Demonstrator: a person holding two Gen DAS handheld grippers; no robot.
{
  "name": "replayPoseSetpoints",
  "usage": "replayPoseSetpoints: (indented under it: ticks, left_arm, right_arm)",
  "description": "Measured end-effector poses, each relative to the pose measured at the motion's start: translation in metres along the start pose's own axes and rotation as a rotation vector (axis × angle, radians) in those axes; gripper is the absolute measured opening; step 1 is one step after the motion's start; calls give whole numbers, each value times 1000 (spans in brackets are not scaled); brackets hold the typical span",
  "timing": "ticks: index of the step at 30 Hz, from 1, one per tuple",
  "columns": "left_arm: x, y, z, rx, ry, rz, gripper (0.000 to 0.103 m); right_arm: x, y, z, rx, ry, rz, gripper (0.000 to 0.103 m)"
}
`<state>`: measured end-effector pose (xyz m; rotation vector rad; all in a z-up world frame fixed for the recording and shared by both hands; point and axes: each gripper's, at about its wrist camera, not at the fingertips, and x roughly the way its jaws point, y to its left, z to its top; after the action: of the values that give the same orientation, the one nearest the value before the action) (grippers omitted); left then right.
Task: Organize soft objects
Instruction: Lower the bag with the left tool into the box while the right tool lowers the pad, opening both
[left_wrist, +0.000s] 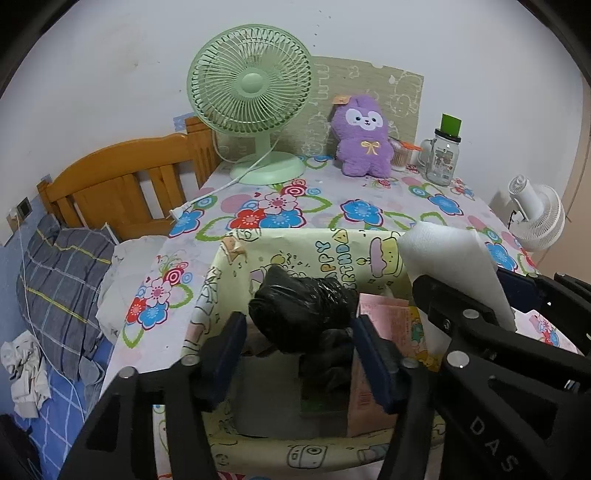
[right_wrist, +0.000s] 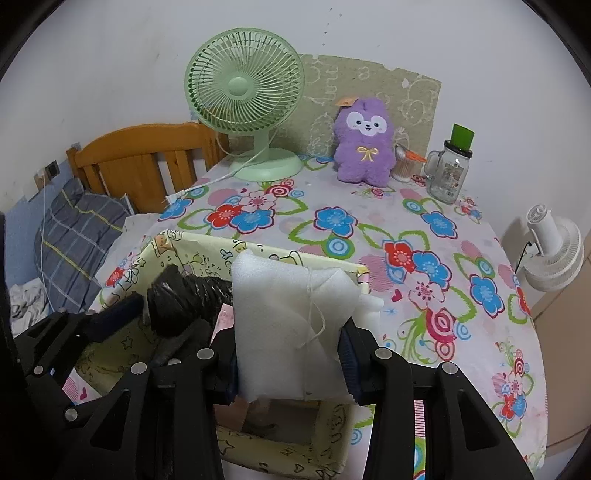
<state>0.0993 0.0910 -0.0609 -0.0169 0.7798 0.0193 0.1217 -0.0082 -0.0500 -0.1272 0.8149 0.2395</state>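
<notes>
A yellow cartoon-print box (left_wrist: 295, 243) stands on the flowered table near me. A crumpled black plastic bag (left_wrist: 299, 306) lies in it, on pink packets. My left gripper (left_wrist: 299, 354) hangs over the box, open, with the bag between its blue pads and not pressed by them. My right gripper (right_wrist: 290, 358) is shut on a white foam-like pad (right_wrist: 288, 314) and holds it upright over the box's right rim (right_wrist: 364, 271). That pad (left_wrist: 443, 254) also shows at the right of the left wrist view. A purple plush toy (right_wrist: 364, 138) sits upright at the back of the table.
A green desk fan (left_wrist: 251, 96) with its cord stands at the back left, a glass jar (left_wrist: 441, 155) with a green lid at the back right. A white fan (right_wrist: 554, 247) sits off the table's right edge. A wooden headboard (left_wrist: 122, 173) and grey pillow (left_wrist: 62, 280) lie left.
</notes>
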Motion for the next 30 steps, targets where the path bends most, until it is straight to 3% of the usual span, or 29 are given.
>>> replayPoseSetpoints:
  ticks: [8, 13, 16, 18, 20, 30]
  left_arm:
    - [-3, 3, -1, 10, -13, -15, 81]
    - [-1, 6, -1, 0, -7, -8, 83]
    - [-1, 8, -2, -5, -5, -4, 84]
    - [-1, 9, -2, -7, -6, -7, 85]
    - [-2, 9, -1, -6, -8, -11, 85]
    - [-9, 2, -2, 3, -23, -8, 88]
  right_arm:
    - [3, 8, 3, -8, 2, 5, 46]
    - [6, 10, 5, -4, 5, 16, 47]
    - [9, 13, 5, -4, 9, 23, 58]
    - [10, 14, 5, -8, 9, 30, 72]
    - [10, 14, 5, -7, 0, 27, 76]
    - [-2, 8, 2, -12, -39, -14, 84]
